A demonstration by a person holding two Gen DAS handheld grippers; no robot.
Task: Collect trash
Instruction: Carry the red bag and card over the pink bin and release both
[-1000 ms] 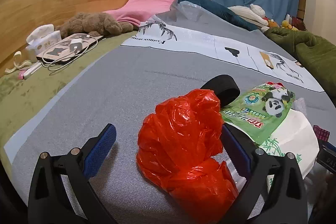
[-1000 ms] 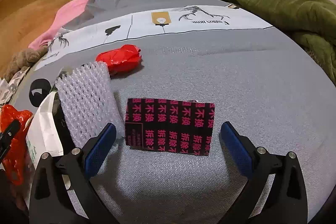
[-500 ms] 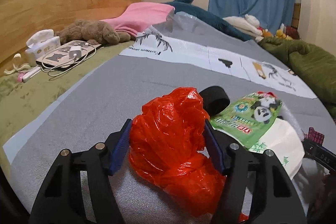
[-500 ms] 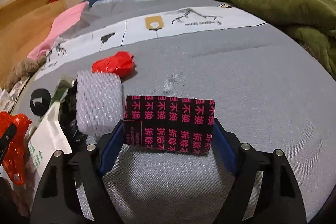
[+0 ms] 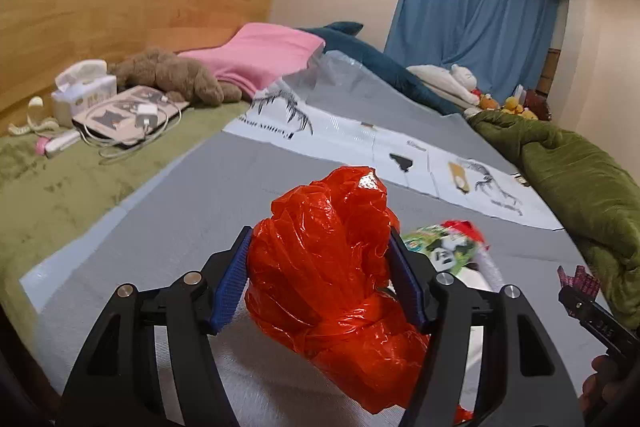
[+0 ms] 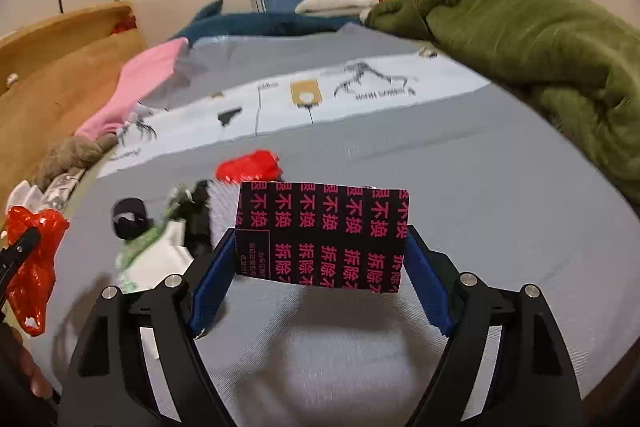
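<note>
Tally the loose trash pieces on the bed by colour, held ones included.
Red: 2, a red bag in the left gripper, a red wad
Black and pink: 1, a box in the right gripper
Green and white: 1, a wrapper
Total: 4

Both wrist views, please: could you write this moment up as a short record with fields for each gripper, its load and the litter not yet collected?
left gripper: shut on crumpled red plastic bag, pads pressing both sides
right gripper: shut on black box with pink characters, held by its two ends
surface: grey bed cover
litter not yet collected: small red wrapper; panda-print packet; white foam netting, partly hidden behind the box
nearby: green blanket
</note>
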